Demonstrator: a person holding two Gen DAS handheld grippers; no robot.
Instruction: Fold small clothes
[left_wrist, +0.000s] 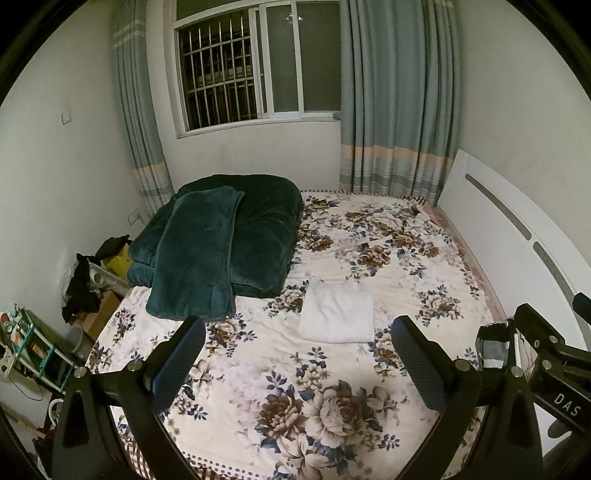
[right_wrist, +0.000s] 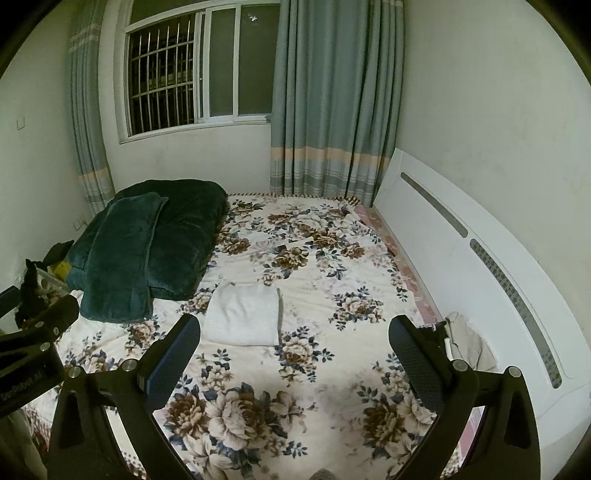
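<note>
A white garment (left_wrist: 337, 314) lies folded into a neat rectangle on the floral bedspread (left_wrist: 295, 387), in the middle of the bed; it also shows in the right wrist view (right_wrist: 242, 316). My left gripper (left_wrist: 297, 332) is open and empty, held above the bed in front of the white garment. My right gripper (right_wrist: 294, 330) is open and empty, just right of the garment and nearer me. More small clothes (right_wrist: 469, 341) lie heaped by the headboard, behind the right finger; they show dark and pale in the left wrist view (left_wrist: 493, 345).
A dark green folded quilt and pillow (left_wrist: 218, 243) fill the far left of the bed. A white headboard (right_wrist: 480, 266) runs along the right. Cluttered shelves and dark clothes (left_wrist: 79, 284) stand left of the bed. Window and curtains are behind.
</note>
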